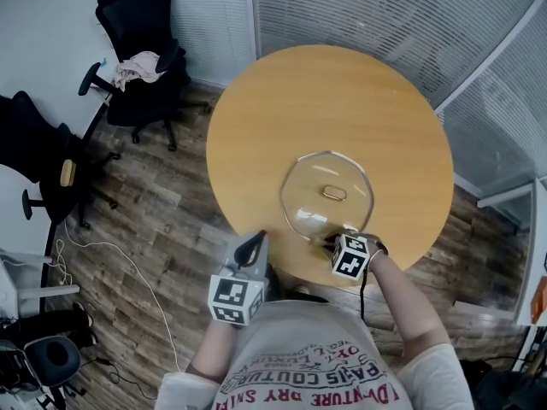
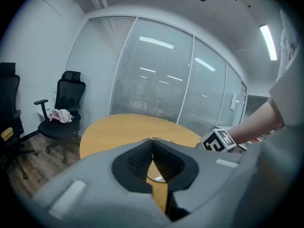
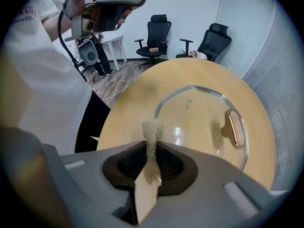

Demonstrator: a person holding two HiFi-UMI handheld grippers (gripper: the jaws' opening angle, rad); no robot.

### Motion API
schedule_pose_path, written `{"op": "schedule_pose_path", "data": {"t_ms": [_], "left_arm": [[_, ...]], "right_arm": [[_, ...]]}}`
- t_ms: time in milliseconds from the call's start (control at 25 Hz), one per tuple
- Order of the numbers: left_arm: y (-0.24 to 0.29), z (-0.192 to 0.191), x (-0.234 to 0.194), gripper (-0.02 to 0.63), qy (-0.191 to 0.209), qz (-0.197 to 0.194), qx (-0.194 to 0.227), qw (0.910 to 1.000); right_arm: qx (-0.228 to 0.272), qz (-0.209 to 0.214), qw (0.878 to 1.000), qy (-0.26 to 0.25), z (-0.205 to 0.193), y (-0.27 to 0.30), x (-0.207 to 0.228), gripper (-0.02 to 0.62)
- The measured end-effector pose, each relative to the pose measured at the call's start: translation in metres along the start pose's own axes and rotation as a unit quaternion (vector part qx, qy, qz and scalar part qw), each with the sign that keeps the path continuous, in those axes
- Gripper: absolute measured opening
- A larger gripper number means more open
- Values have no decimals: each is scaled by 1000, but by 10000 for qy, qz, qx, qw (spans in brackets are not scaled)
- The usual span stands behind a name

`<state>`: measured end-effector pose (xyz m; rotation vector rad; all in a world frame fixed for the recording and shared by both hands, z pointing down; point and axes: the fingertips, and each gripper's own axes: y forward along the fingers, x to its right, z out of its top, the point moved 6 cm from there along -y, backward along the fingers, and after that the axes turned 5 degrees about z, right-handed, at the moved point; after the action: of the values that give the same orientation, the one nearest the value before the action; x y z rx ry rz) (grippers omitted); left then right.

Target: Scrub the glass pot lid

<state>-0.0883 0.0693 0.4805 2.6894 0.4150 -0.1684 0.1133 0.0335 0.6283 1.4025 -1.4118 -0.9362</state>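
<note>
Right gripper view: right gripper [image 3: 151, 146] clamped on fuzzy beige scrub pad [image 3: 152, 131], just short of glass lid [image 3: 199, 120] lying flat on round table [image 3: 137, 91]. Left gripper [image 2: 152, 144] pinched together, empty, near table edge. Beyond, office chairs [image 1: 137, 24], cloth [image 1: 137, 68] on one.

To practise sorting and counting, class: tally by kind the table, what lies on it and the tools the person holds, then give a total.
Round wooden table: 1
Glass pot lid: 1
Grippers: 2 (left gripper, shut and empty; right gripper, shut on the pad)
Scrubbing pad: 1
Total: 5
</note>
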Motion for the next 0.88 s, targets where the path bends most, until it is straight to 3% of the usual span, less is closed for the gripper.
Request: {"op": "schedule_pose_path", "data": {"t_ms": [240,520,680,880], "left_arm": [[16,5,16,8,152,-269,-61,9995],[46,21,30,8,402,-622,-86,9972],[64,31,20,8,496,-739,-137,9959],[88,42,3,8,583,-870,-220,9943]], "right_arm": [[547,-387,9939,880,-25,-29,19,63],[428,-1200,9797,1547,-73,-59,64,63],[571,-1607,9686,1811,-74,-69,99,63],[493,-1757,9663,1818,-60,-65,142,63]]}}
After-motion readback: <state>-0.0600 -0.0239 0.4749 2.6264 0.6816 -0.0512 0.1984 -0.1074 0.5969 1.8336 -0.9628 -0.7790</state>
